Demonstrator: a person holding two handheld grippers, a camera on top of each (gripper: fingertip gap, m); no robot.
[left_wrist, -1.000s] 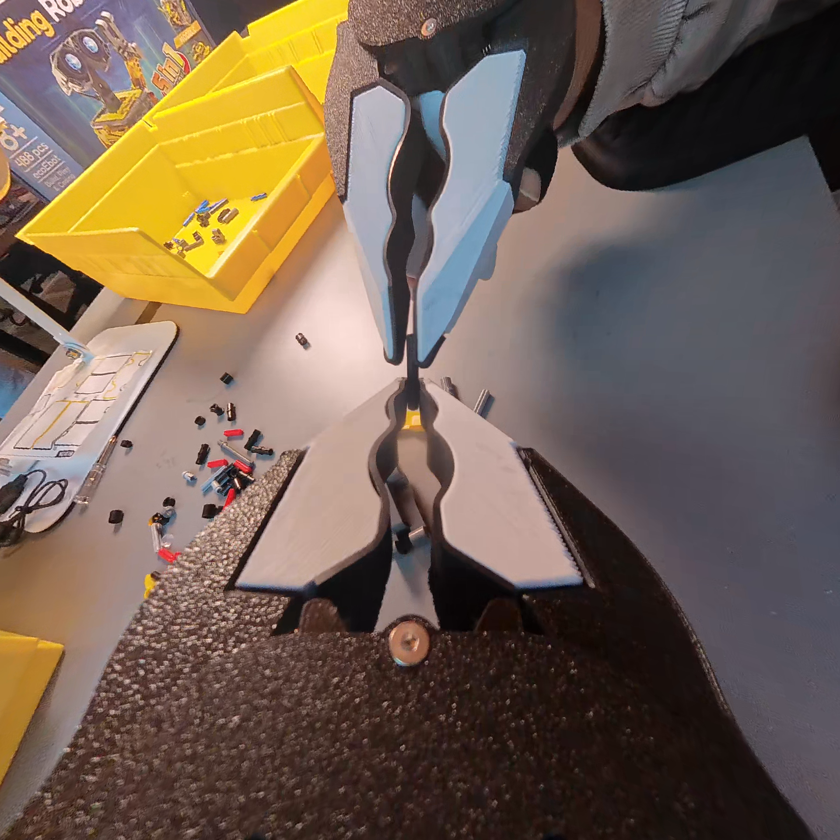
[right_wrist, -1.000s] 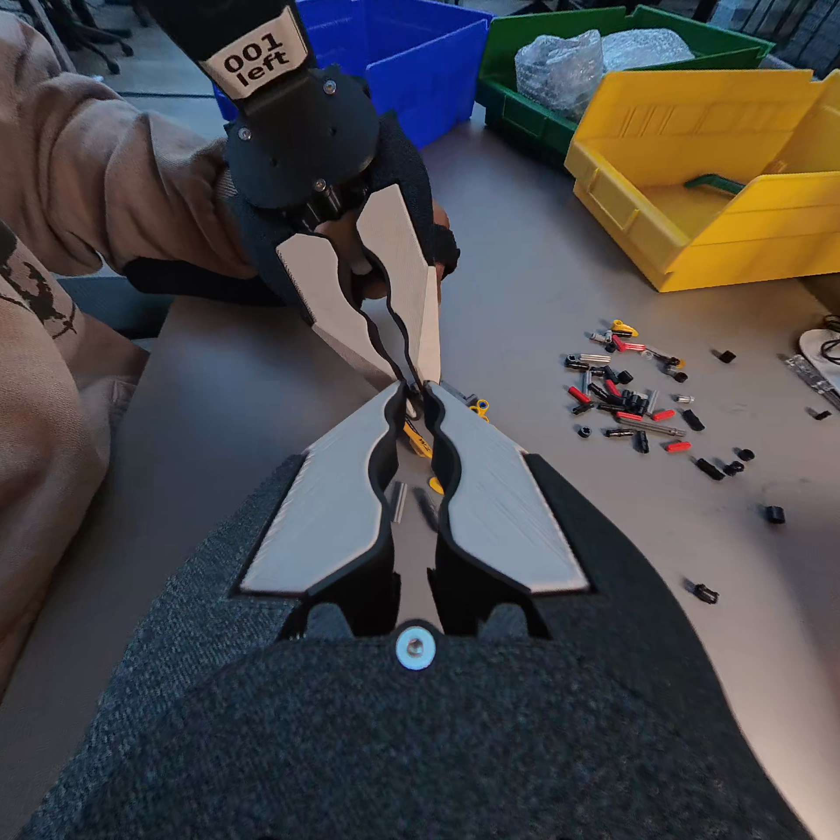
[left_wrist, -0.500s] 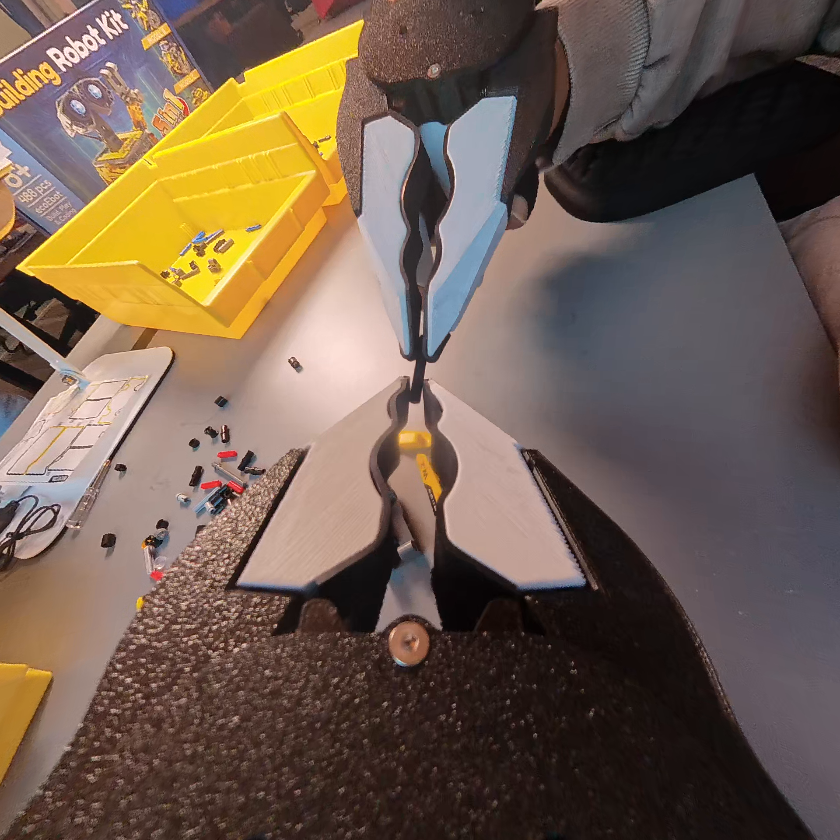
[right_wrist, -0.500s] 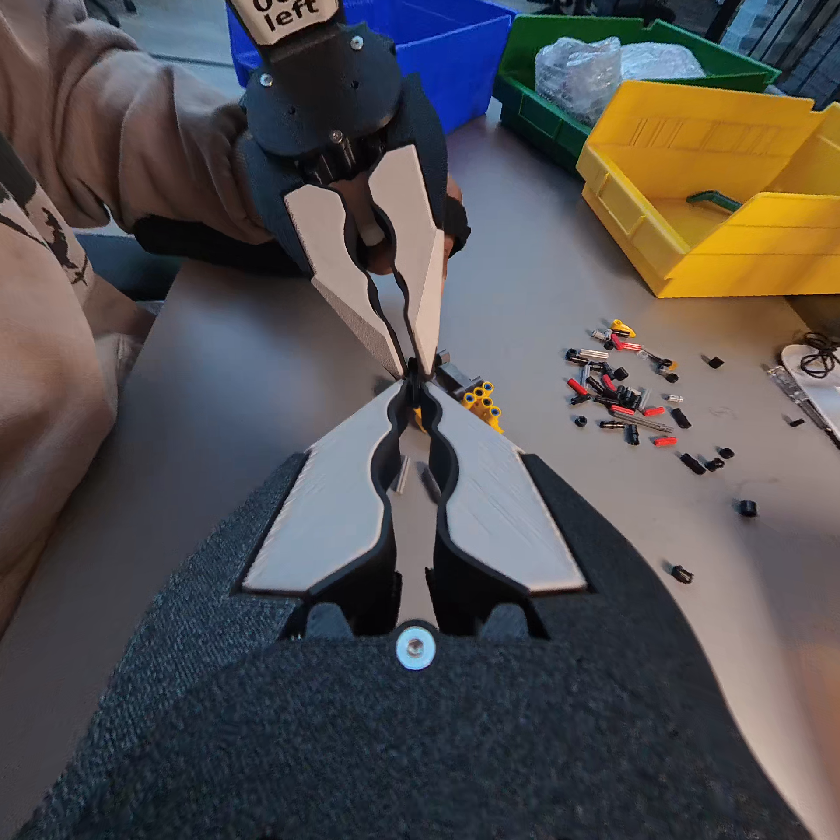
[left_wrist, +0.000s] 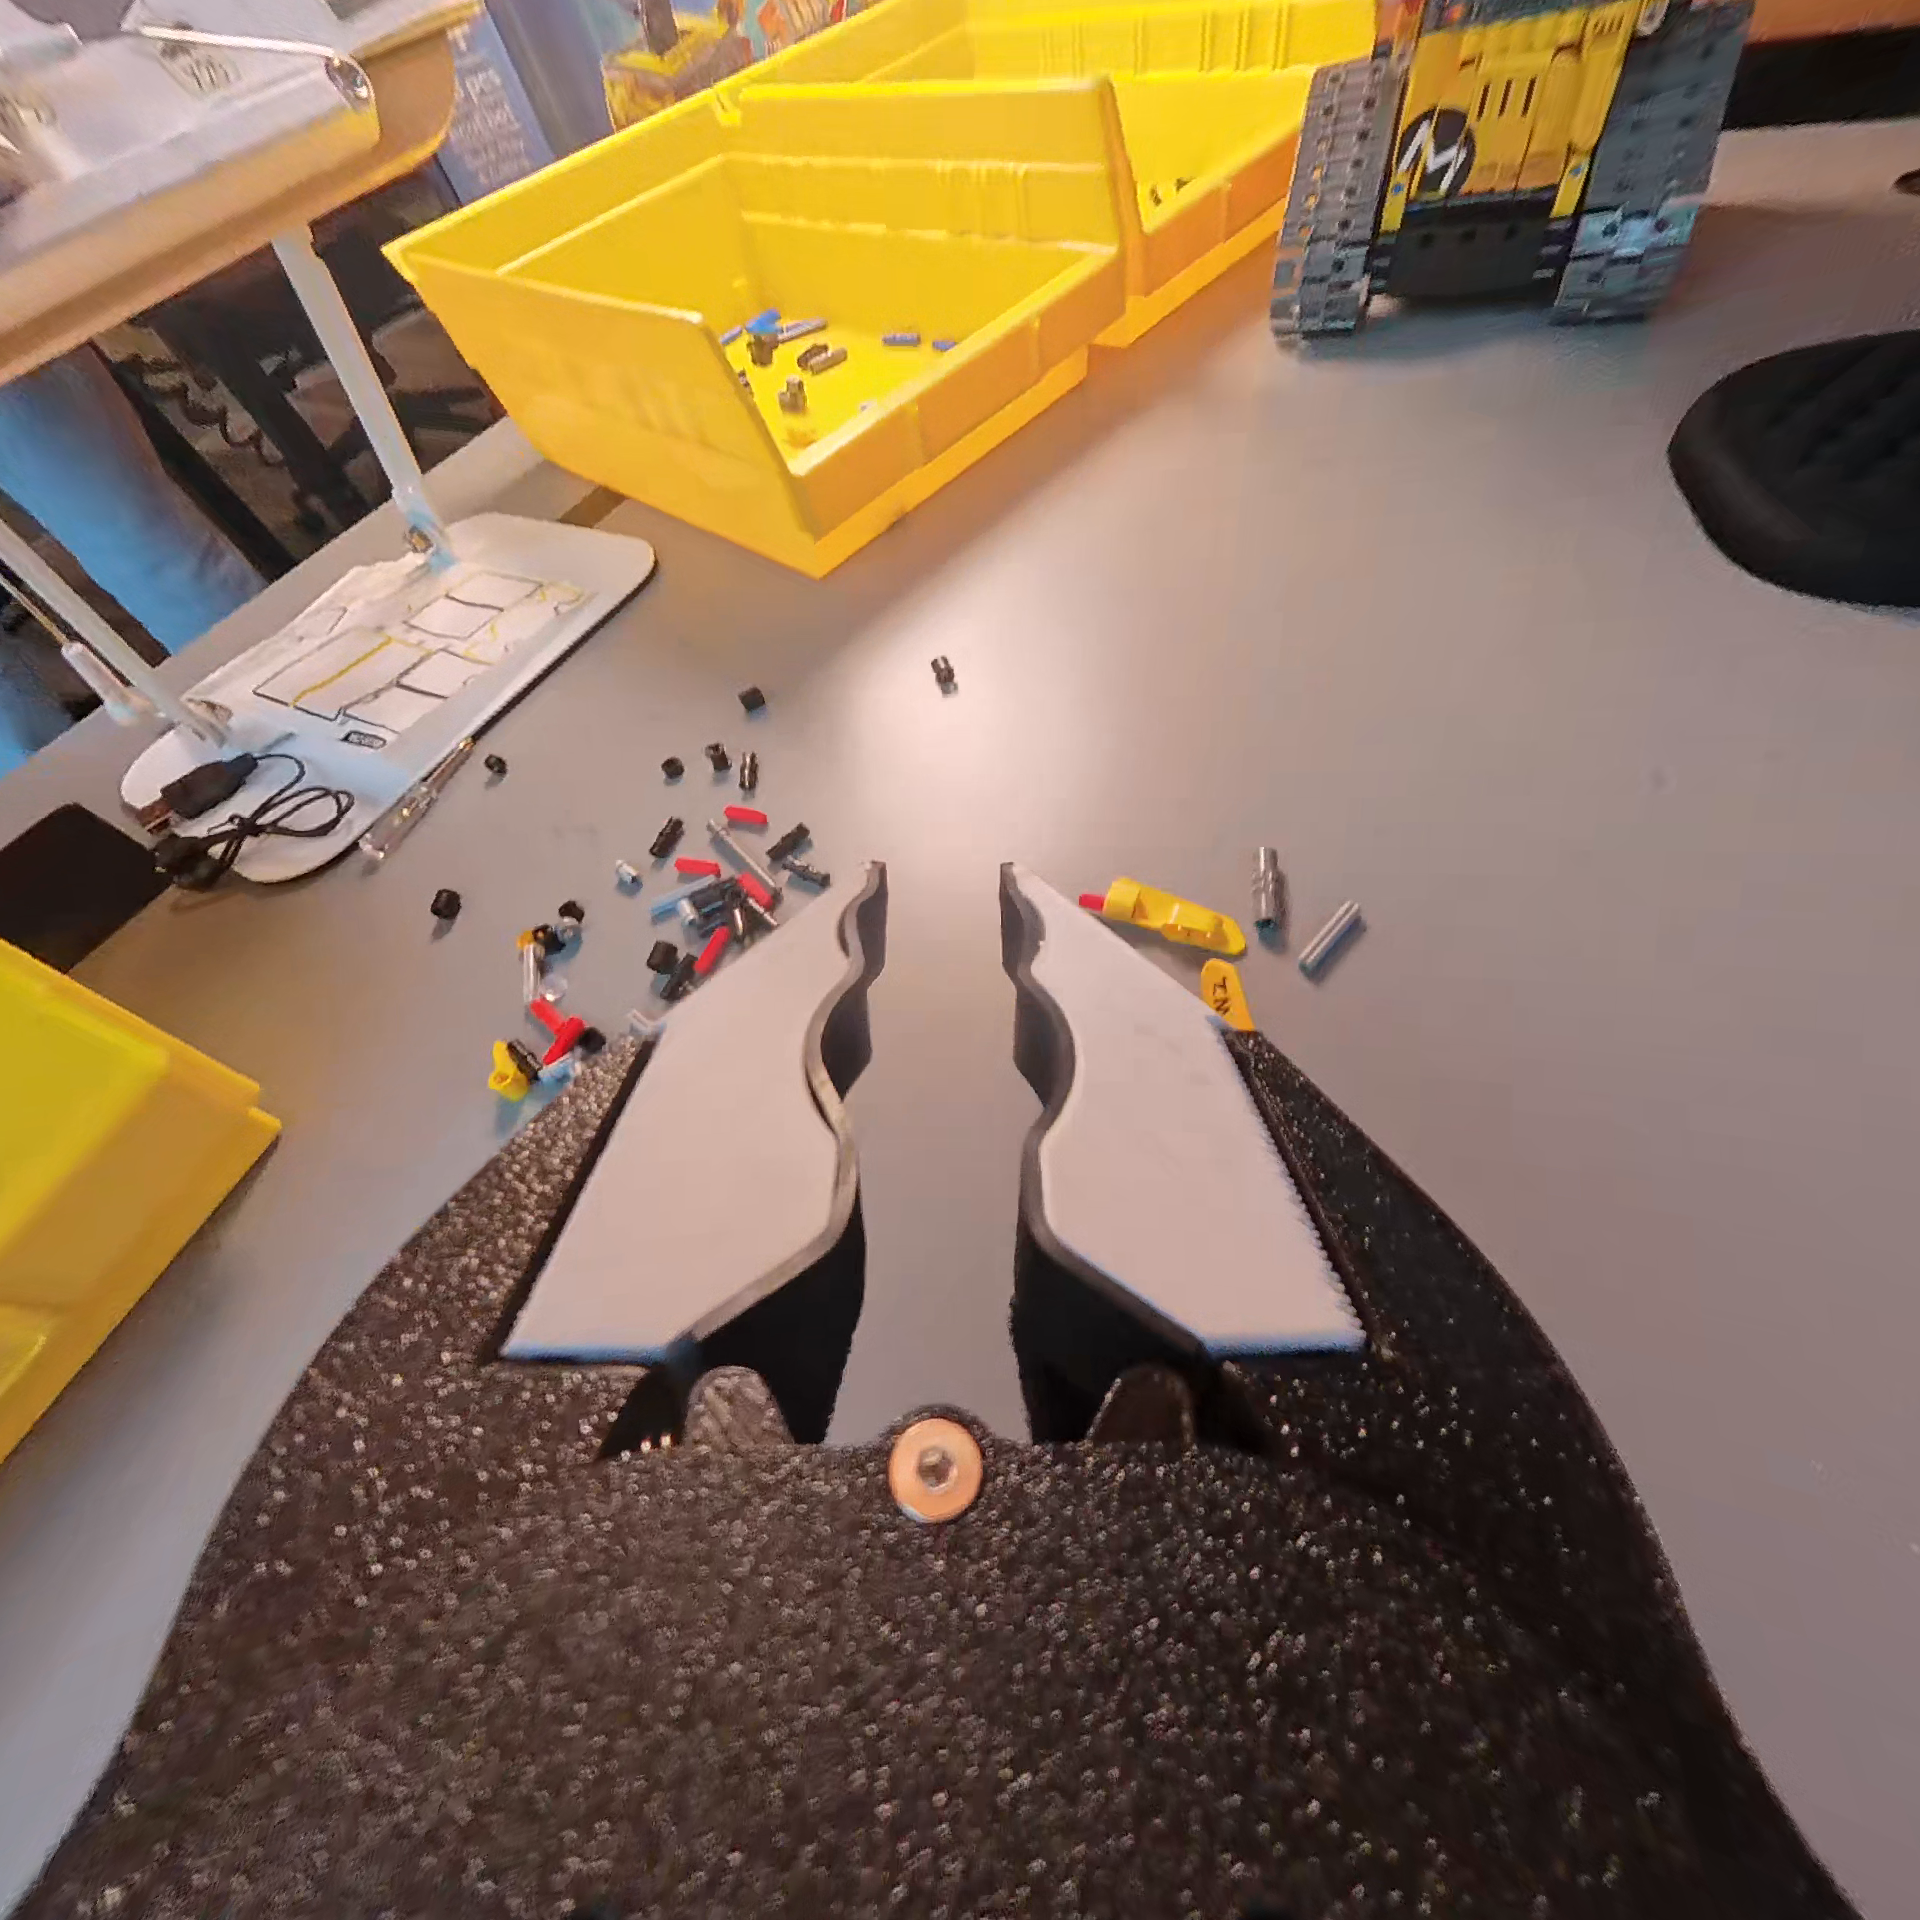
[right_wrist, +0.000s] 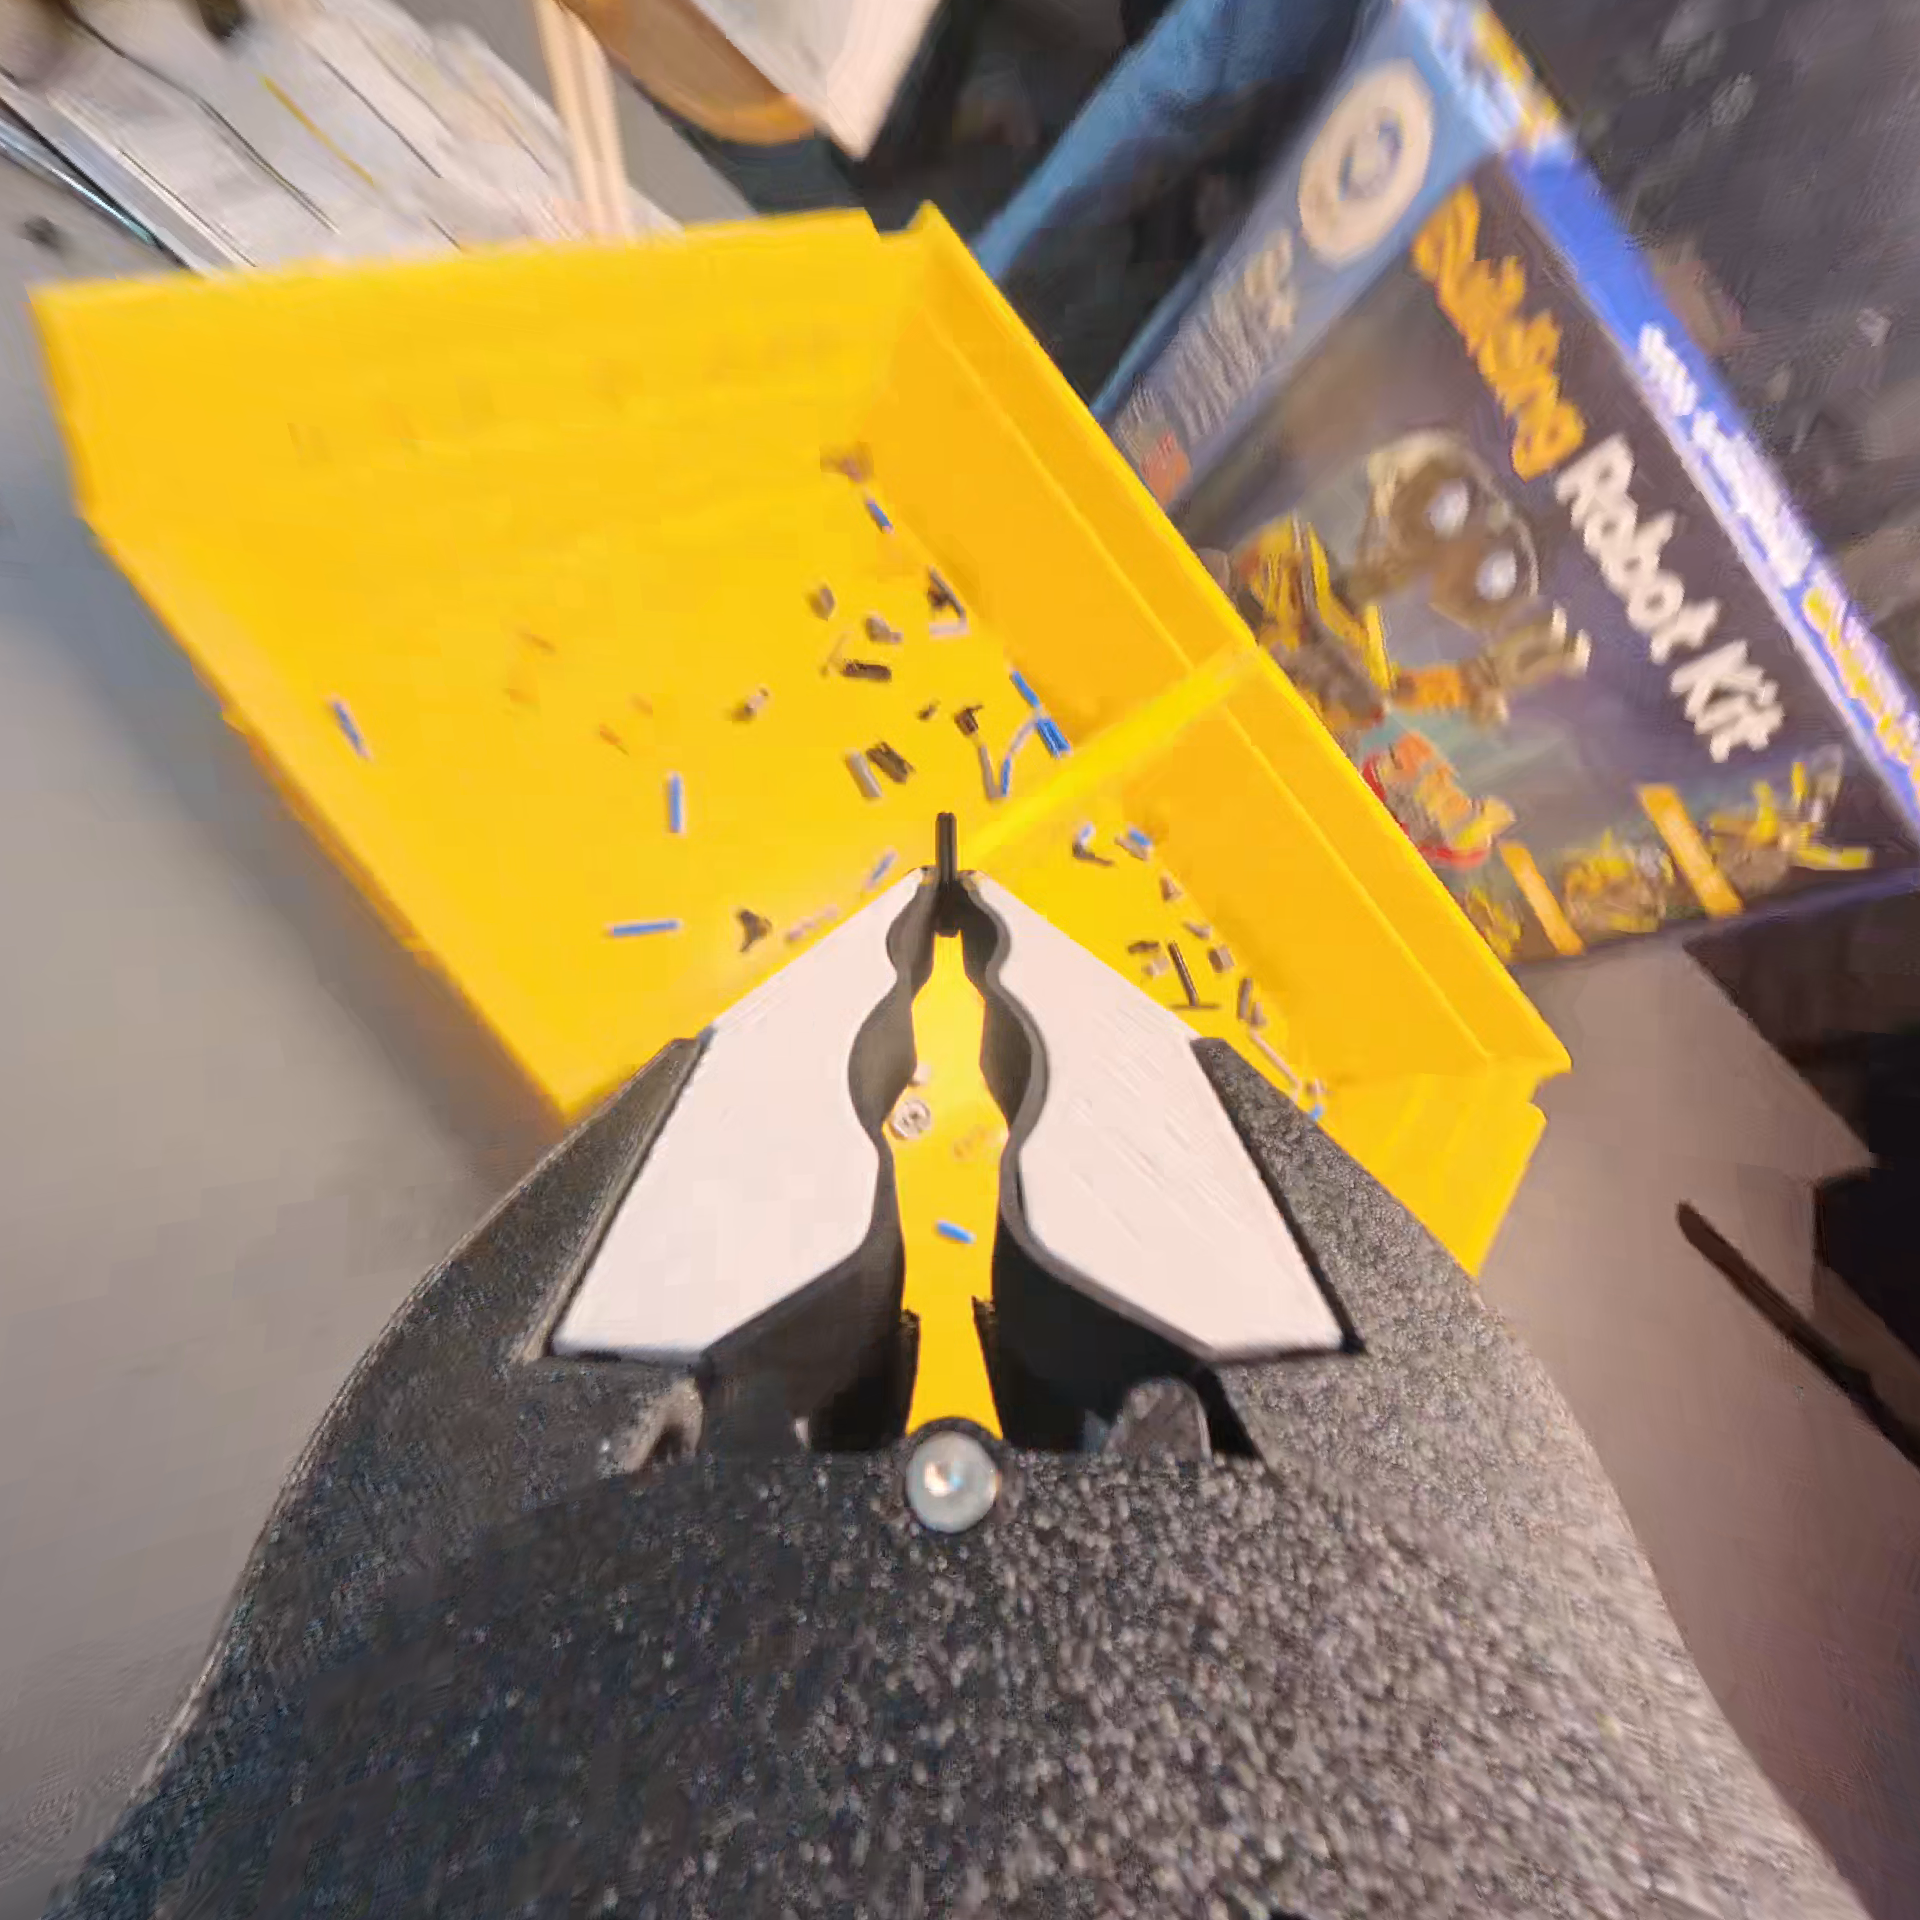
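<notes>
My left gripper (left_wrist: 943, 883) is open and empty, low over the grey table (left_wrist: 1455, 831). A scatter of small black, red and grey toy pins (left_wrist: 707, 914) lies just left of its fingertips. A yellow piece (left_wrist: 1174, 916) and two grey pins (left_wrist: 1330, 935) lie just right of them. My right gripper (right_wrist: 945, 881) is shut on a thin black pin (right_wrist: 945, 847) that sticks out past its tips. It hangs above a yellow bin (right_wrist: 468, 540) that holds several small blue and black pins. That bin also shows in the left wrist view (left_wrist: 831, 343).
A yellow-and-grey tracked toy vehicle (left_wrist: 1496, 166) stands at the back right. A white lamp base (left_wrist: 436, 644) with a cable sits at the left edge. Another yellow bin (left_wrist: 94, 1153) is at near left. A blue kit box (right_wrist: 1558, 520) stands behind the bin. A black pad (left_wrist: 1808, 478) lies right. One gripper's finger ends stand about 45 cm off the other's. My left gripper is the nearer one to the yellow piece (left_wrist: 1174, 916): about 8 cm, against 40 cm.
The two grippers held the black pin tip to tip. My left gripper let go, opened and drew back. My right gripper carried the pin away to over the yellow bin.
</notes>
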